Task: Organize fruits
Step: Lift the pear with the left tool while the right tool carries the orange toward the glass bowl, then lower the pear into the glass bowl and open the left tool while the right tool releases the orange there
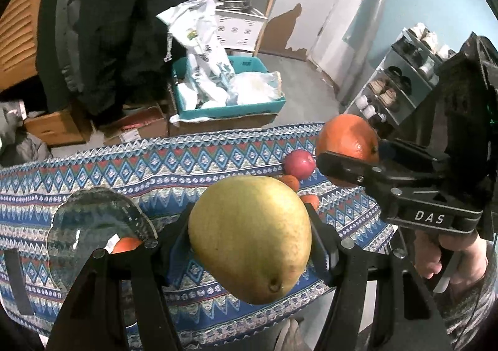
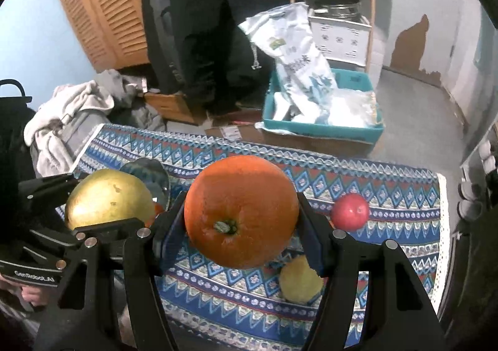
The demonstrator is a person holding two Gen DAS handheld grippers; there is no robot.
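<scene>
Left gripper (image 1: pixel 249 245): clamped on the pear (image 1: pixel 252 239), carried above the patterned cloth (image 1: pixel 218 161).
Right gripper (image 2: pixel 241 223): clamped on the orange (image 2: pixel 241 211), likewise lifted.
Glass plate (image 1: pixel 99 226): near left, probably the destination.
Red apple (image 2: pixel 350 211): far right, waiting.

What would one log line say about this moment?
left gripper: shut on pear | right gripper: shut on orange | both fruits above tablecloth | red apple on cloth
</scene>
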